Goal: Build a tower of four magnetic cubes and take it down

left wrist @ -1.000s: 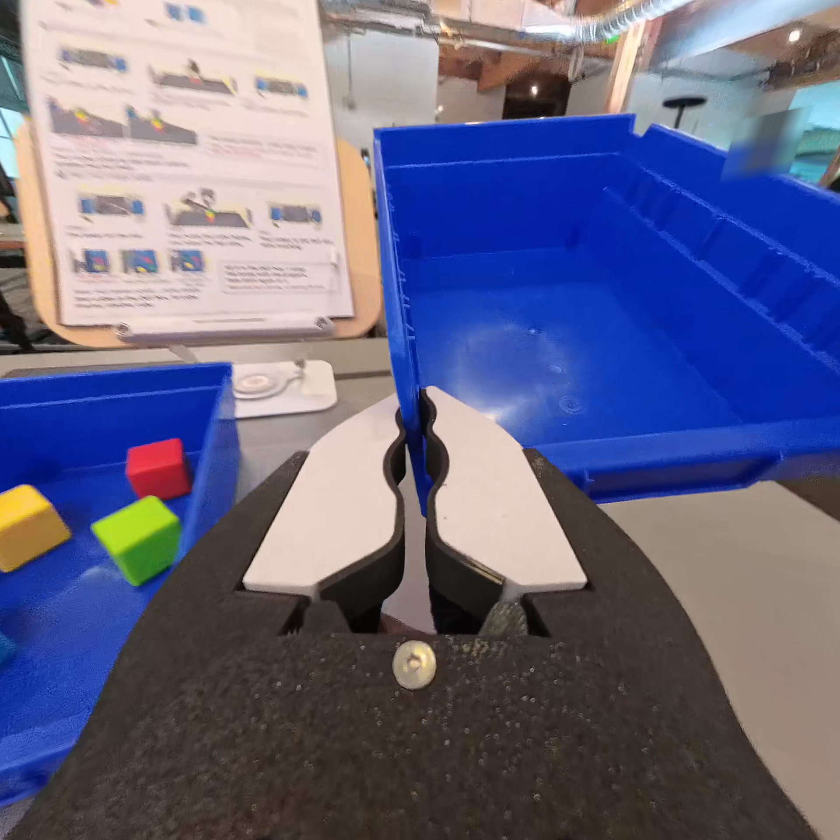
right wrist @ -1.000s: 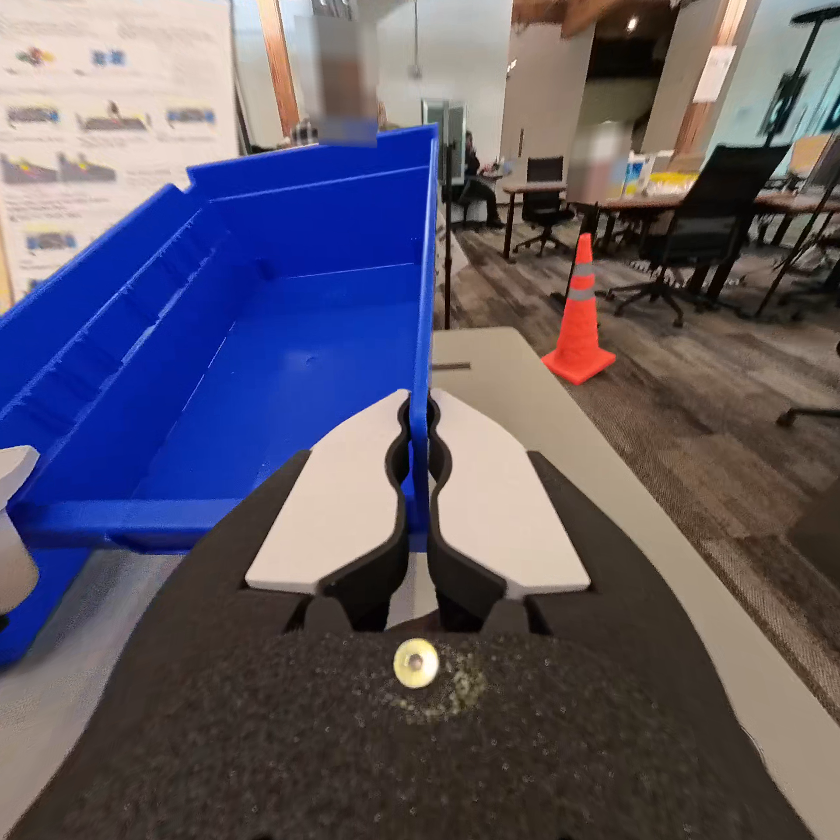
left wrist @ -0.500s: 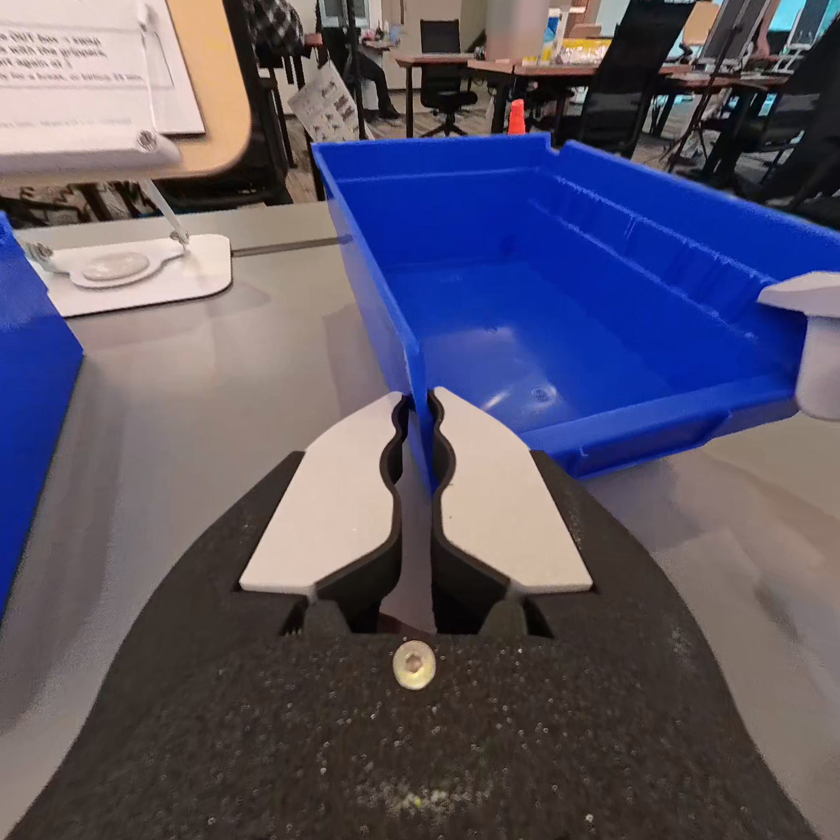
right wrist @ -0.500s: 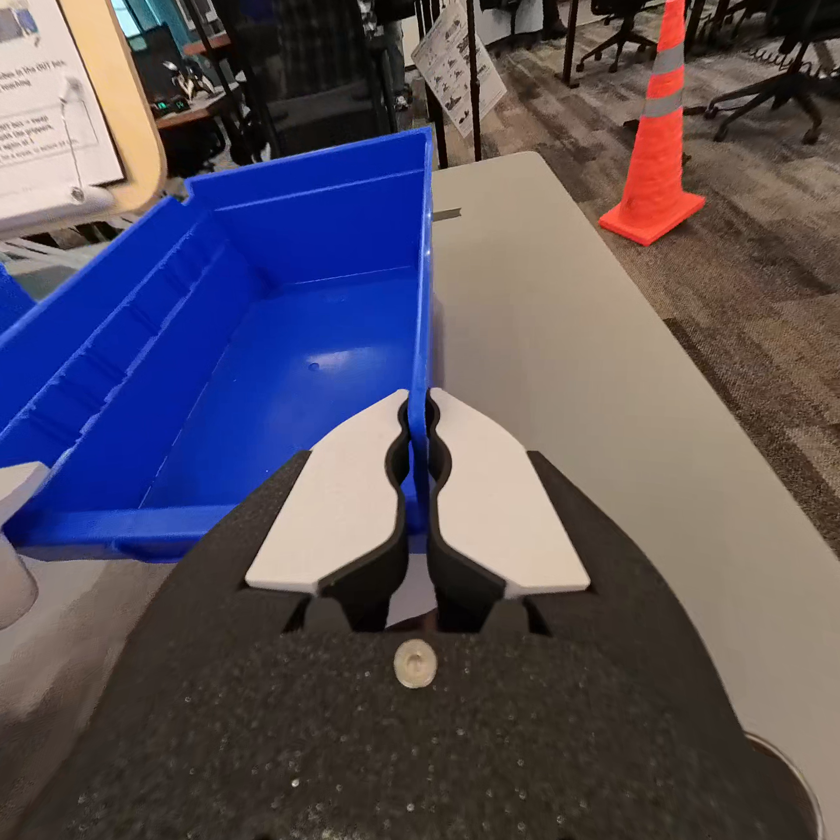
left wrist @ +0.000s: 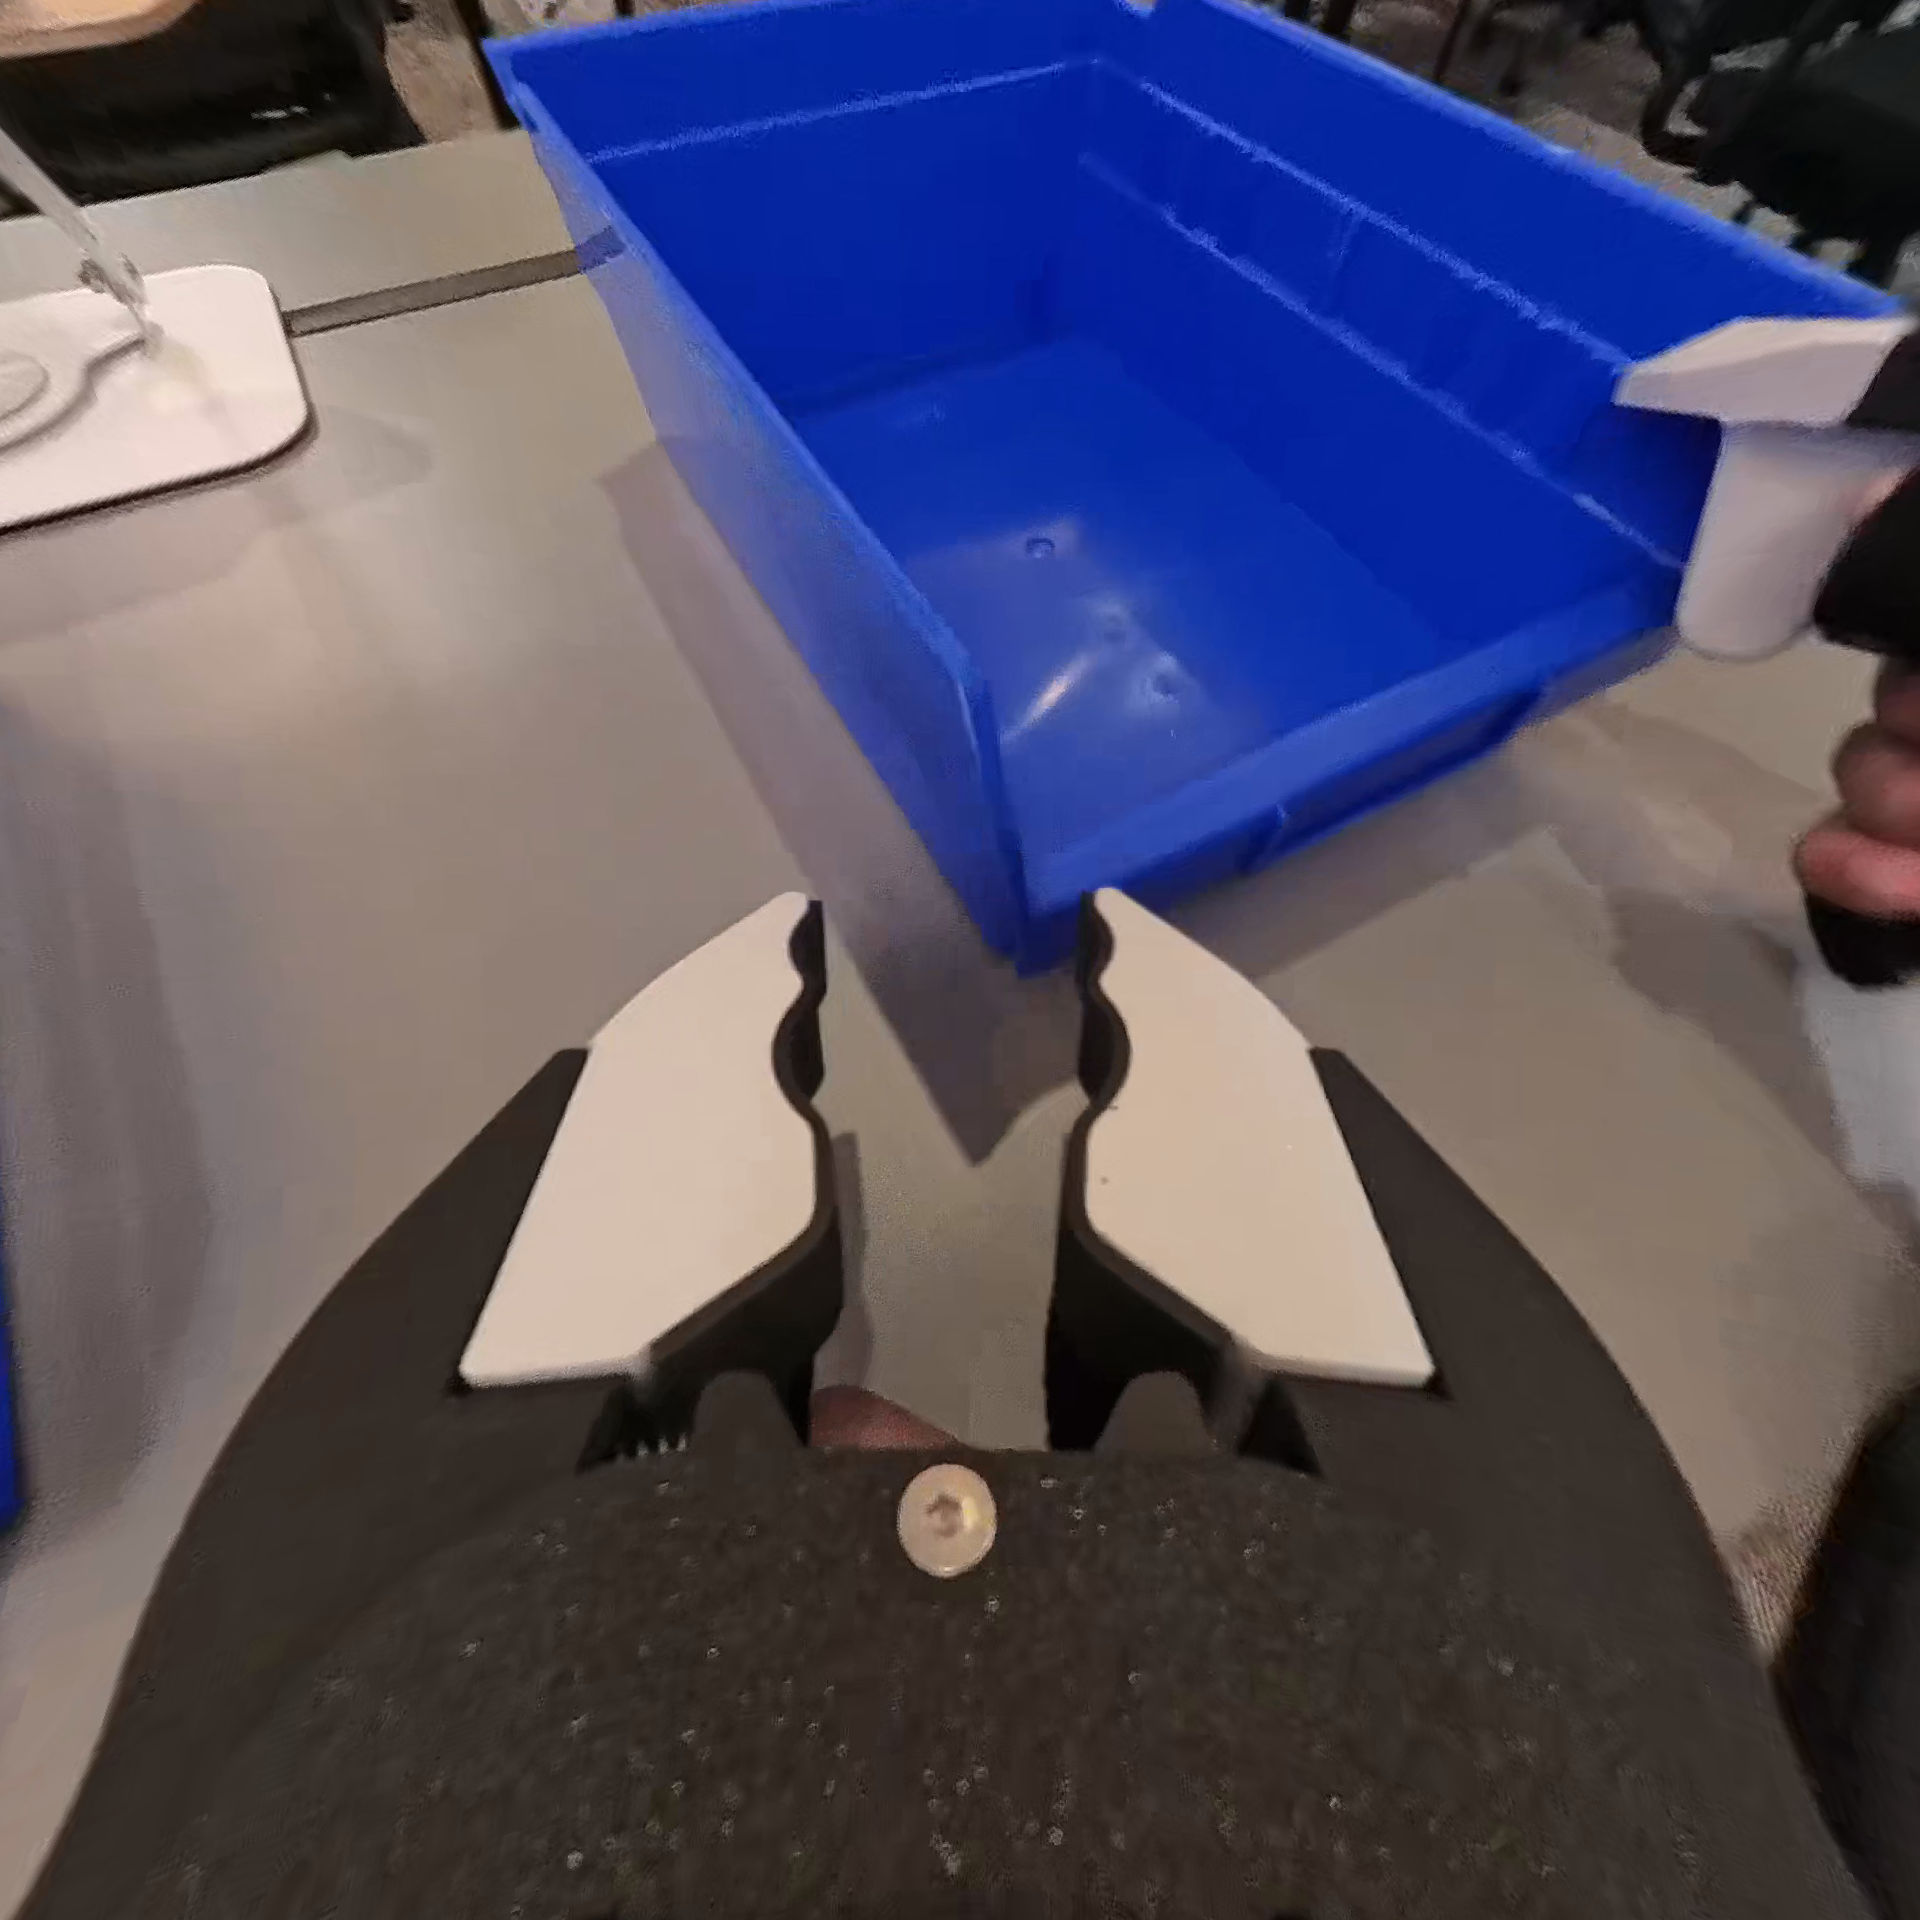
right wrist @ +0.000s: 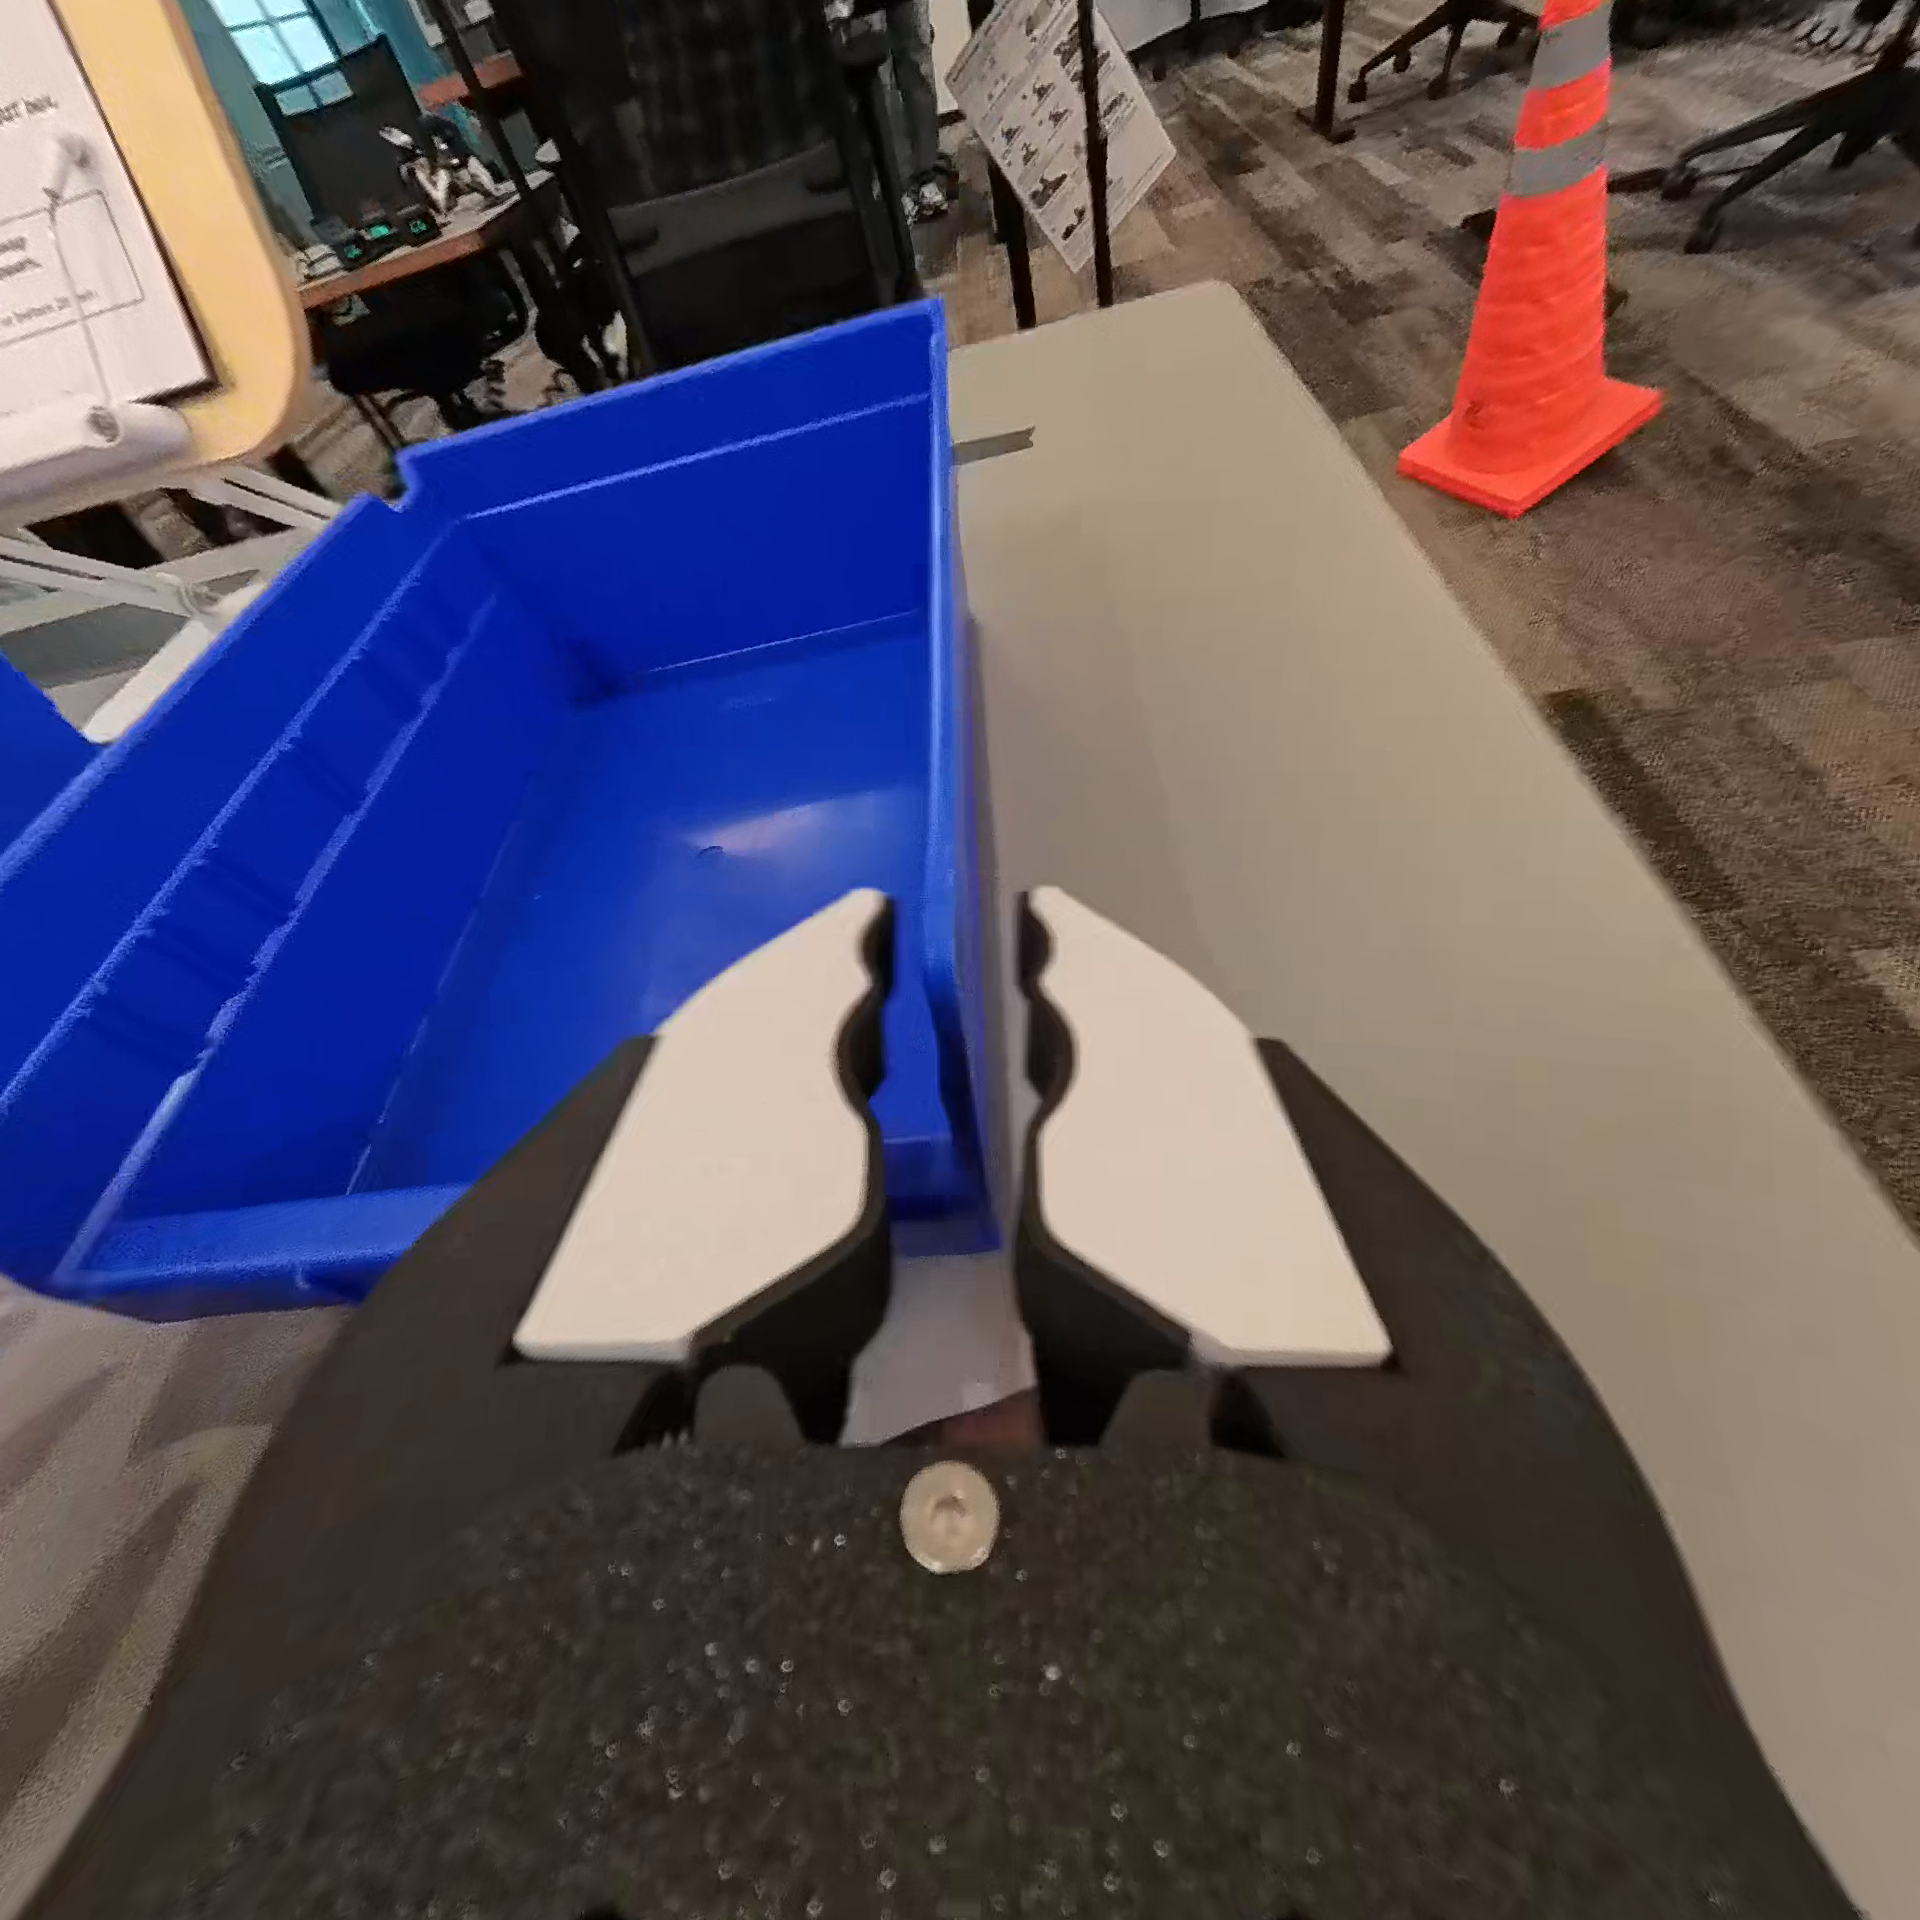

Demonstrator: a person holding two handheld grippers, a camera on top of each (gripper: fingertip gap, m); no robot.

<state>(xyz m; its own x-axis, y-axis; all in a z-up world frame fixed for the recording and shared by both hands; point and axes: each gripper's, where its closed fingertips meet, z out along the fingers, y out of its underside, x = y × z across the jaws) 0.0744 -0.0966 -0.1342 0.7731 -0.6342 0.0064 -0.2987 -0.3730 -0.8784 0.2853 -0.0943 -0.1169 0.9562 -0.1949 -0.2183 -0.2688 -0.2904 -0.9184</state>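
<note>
From my left wrist camera I see the white base of a stand (left wrist: 135, 384) at the far left of the grey table (left wrist: 343, 727), and a sliver of a second blue bin (left wrist: 6, 1382) at the left edge. My left gripper (left wrist: 948, 930) hangs with its jaws apart, nothing between them, just short of the near left corner of the empty blue bin (left wrist: 1091, 499), not touching it. At the right edge of that view my right gripper (left wrist: 1766, 457) shows at the bin's near right corner, a hand (left wrist: 1870, 821) below it. From the right wrist camera, my right gripper (right wrist: 954, 914) also stands parted, one finger (right wrist: 727, 1122) inside the bin (right wrist: 623, 831) and the other outside, straddling the right wall near its near corner; I cannot tell if either pad touches the wall. The magnetic cubes are in neither view. Farther right, past the table (right wrist: 1299, 831), an orange traffic cone (right wrist: 1538, 291) stands on the floor.
</note>
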